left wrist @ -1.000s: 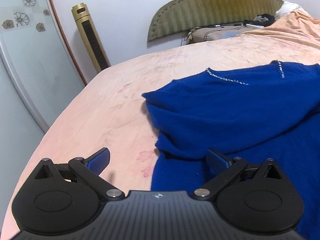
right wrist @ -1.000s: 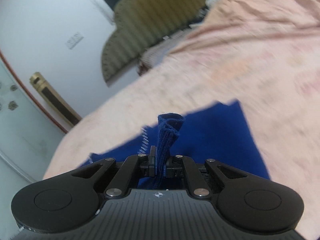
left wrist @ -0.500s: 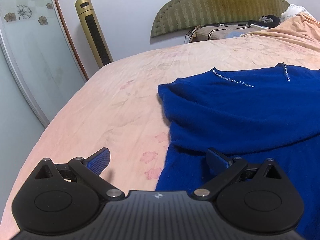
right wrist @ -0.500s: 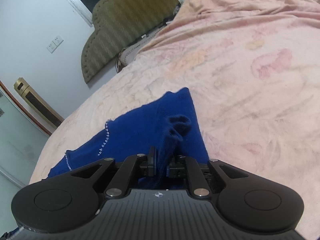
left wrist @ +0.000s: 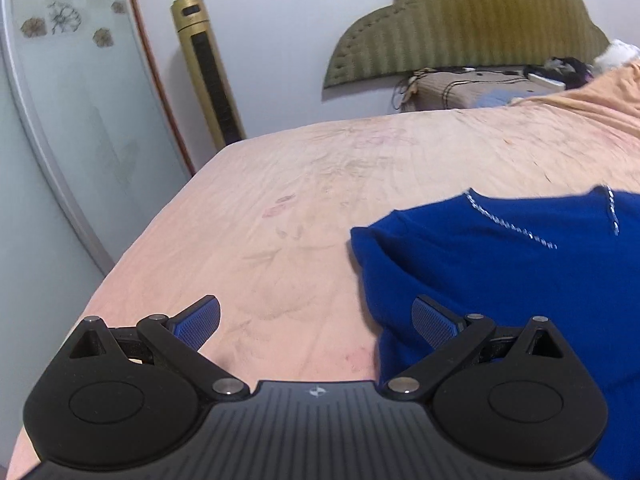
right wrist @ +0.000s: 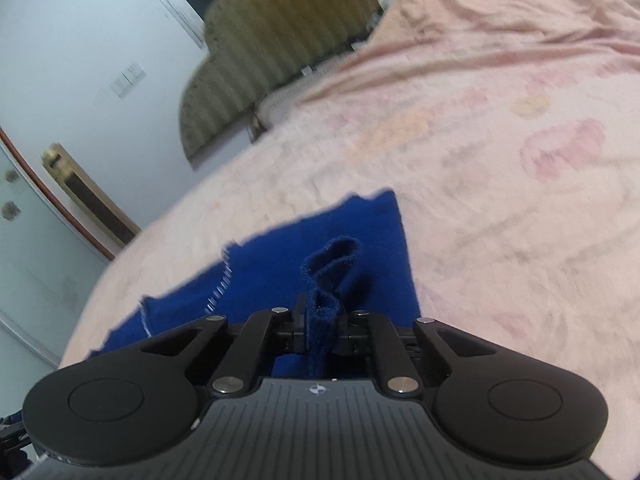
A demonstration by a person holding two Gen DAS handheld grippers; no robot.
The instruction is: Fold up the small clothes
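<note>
A blue knit sweater (left wrist: 500,280) with a beaded neckline lies on the pink bed sheet (left wrist: 320,184). My left gripper (left wrist: 316,316) is open and empty, low over the sheet at the sweater's left edge; its right finger (left wrist: 434,322) overlaps the blue cloth. In the right wrist view the sweater (right wrist: 280,272) spreads out ahead. My right gripper (right wrist: 322,316) has its jaws closing on a bunched fold of the sweater (right wrist: 332,264), which sticks up between the pads.
A padded olive headboard (left wrist: 472,20) and a cluttered bedside stand (left wrist: 480,88) are at the far end. A gold tower fan (left wrist: 208,68) and a frosted glass door (left wrist: 60,100) stand left of the bed. A rumpled peach quilt (left wrist: 592,96) lies far right.
The left gripper drifted left, still open, so the sweater now sits further right in its view. The right gripper's jaws parted slightly around the fold, then narrowed on it again.
</note>
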